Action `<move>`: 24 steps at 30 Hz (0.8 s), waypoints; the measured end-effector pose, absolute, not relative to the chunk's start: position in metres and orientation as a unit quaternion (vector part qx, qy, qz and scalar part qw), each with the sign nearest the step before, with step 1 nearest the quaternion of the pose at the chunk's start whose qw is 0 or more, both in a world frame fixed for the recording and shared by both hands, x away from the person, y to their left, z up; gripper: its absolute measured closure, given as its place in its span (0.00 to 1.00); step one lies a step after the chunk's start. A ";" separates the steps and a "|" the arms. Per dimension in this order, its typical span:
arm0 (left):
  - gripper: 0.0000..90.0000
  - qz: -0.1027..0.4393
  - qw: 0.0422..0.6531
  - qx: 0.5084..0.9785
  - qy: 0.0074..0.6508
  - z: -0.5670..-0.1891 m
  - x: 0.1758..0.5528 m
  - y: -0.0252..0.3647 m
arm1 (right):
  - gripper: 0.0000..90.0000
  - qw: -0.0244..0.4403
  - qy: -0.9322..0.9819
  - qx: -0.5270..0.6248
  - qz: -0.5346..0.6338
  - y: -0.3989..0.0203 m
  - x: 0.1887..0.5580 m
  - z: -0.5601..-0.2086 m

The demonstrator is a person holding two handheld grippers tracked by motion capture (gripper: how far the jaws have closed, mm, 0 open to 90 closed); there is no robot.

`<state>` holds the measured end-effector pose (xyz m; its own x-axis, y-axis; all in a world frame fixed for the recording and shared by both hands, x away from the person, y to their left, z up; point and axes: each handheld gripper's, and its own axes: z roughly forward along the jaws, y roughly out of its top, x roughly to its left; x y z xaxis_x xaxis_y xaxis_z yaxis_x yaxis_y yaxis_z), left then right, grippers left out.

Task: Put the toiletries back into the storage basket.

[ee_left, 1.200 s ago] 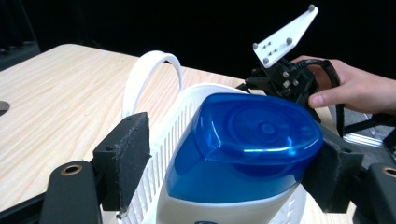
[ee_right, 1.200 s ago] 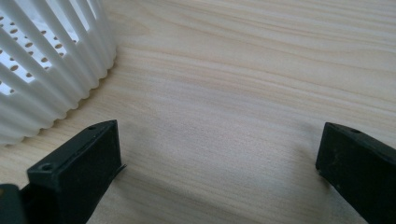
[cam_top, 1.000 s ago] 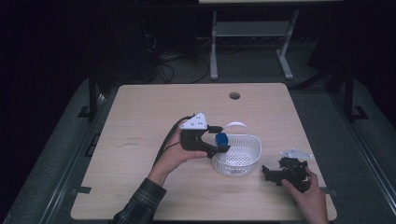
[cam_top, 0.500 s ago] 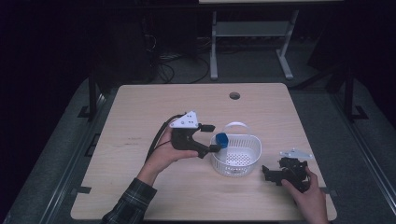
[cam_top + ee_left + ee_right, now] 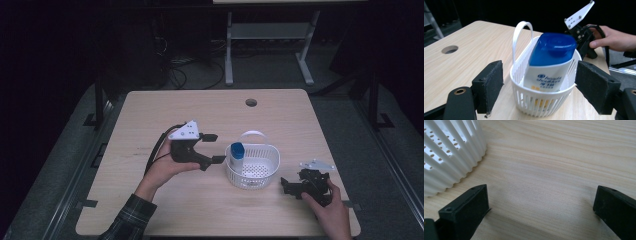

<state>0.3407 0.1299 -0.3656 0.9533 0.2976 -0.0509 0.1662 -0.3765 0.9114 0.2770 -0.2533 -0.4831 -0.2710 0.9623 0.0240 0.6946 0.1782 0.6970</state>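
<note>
Dark room, wooden table [image 5: 150,200]: bottle [image 5: 550,65] already upright in basket [image 5: 266,165] near right edge, both grippers' fingers spread empty, nothing left but withdrawing.

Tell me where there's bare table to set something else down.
Bare wood: the far half around the round hole, and the near edge between the forearms. Crowded: the middle strip, where left gripper, basket with shampoo bottle, and right gripper sit.

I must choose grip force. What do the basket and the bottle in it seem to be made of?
The basket looks like rigid white moulded plastic: thin slats, perforated floor, glossy handle. The bottle seems smooth white plastic with a glossy blue cap.
</note>
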 end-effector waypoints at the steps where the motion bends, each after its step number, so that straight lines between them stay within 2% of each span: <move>1: 0.24 0.063 0.538 0.828 0.142 -0.366 0.340 0.132 | 0.00 0.218 0.736 0.563 0.307 -0.253 0.277 -0.483; 24: 0.24 0.104 0.508 0.827 0.216 -0.394 0.329 0.203 | 0.00 0.218 0.736 0.563 0.306 -0.253 0.277 -0.483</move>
